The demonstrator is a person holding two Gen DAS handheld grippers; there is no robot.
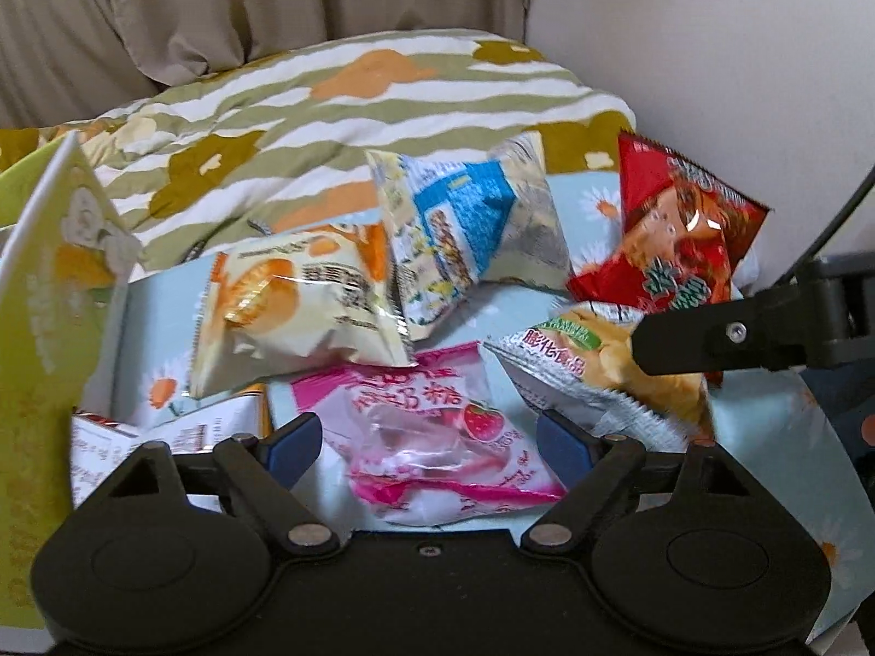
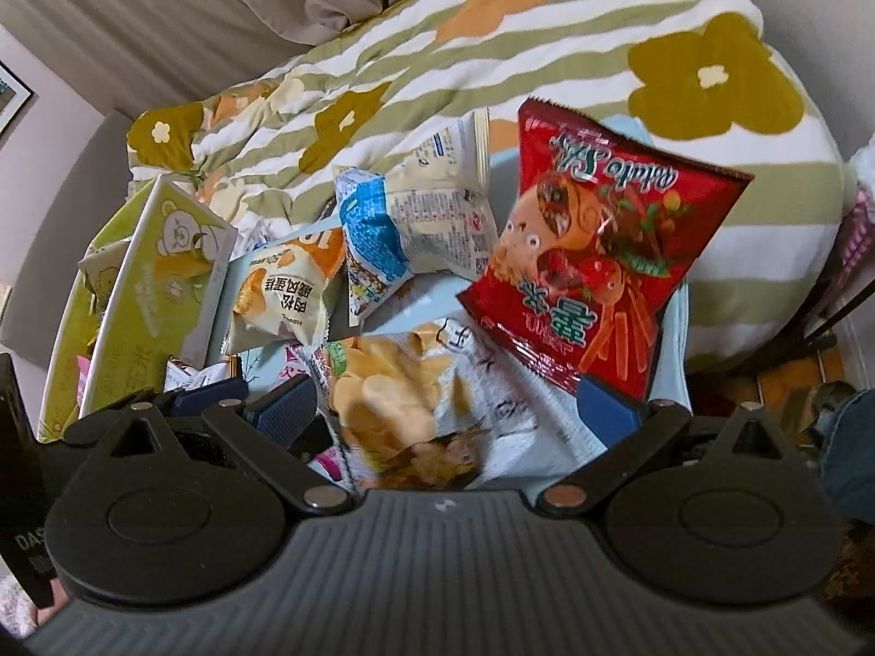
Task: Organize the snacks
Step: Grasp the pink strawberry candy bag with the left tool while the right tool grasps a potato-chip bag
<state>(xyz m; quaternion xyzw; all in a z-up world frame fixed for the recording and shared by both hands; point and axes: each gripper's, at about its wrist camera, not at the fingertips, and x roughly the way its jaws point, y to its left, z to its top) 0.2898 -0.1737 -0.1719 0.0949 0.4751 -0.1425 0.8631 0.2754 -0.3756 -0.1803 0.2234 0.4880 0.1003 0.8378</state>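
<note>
Several snack packs lie on a pale blue daisy cloth [image 1: 765,437]. In the left wrist view my left gripper [image 1: 429,445] is open, its jaws on either side of a pink strawberry candy pack [image 1: 437,437]. Beyond lie a cream cake pack [image 1: 295,306], a blue-and-white pack [image 1: 465,224], a red chip bag [image 1: 678,229] and a silver potato-chip bag [image 1: 590,372]. In the right wrist view my right gripper [image 2: 448,410] is open around the silver potato-chip bag [image 2: 426,404]. The red bag [image 2: 590,251] stands just beyond its right finger. The right gripper's finger shows in the left wrist view [image 1: 711,339].
A green-and-white cardboard box [image 1: 49,328] stands at the left, also in the right wrist view [image 2: 147,284]. A striped flower quilt [image 1: 355,109] is heaped behind the snacks. A beige curtain [image 1: 219,0] hangs at the back. A small printed box [image 1: 164,432] lies by the left finger.
</note>
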